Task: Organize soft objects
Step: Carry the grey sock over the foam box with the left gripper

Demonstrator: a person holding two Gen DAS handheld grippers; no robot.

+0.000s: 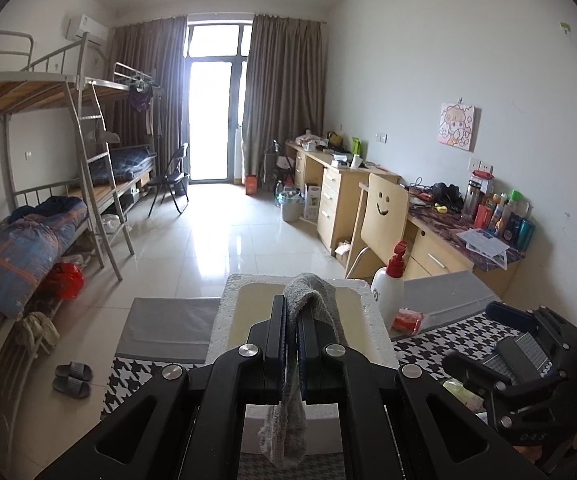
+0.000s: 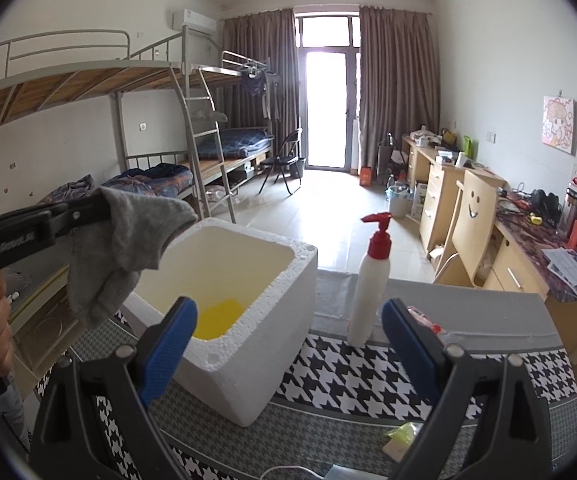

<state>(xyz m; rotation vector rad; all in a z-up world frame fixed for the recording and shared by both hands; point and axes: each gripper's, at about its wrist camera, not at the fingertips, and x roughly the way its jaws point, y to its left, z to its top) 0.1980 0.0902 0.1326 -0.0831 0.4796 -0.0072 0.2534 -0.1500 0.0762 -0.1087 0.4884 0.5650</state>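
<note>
Left tongs (image 1: 292,320) clamped on a grey sock (image 1: 308,292), held in the air above the open white foam box (image 2: 248,320) on the houndstooth-covered bench (image 2: 368,372). Right tongs (image 2: 288,344) spread wide, holding nothing, near the box. Something yellow (image 2: 218,318) lies inside. Pump bottle (image 2: 370,280) stands just beside the box.

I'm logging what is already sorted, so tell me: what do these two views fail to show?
- Left wrist view: foam box floor hidden by the left gripper and grey cloth.
- Right wrist view: yellow item partly hidden by the box wall and a right gripper finger.
- Desk bottle labels: too small.
</note>
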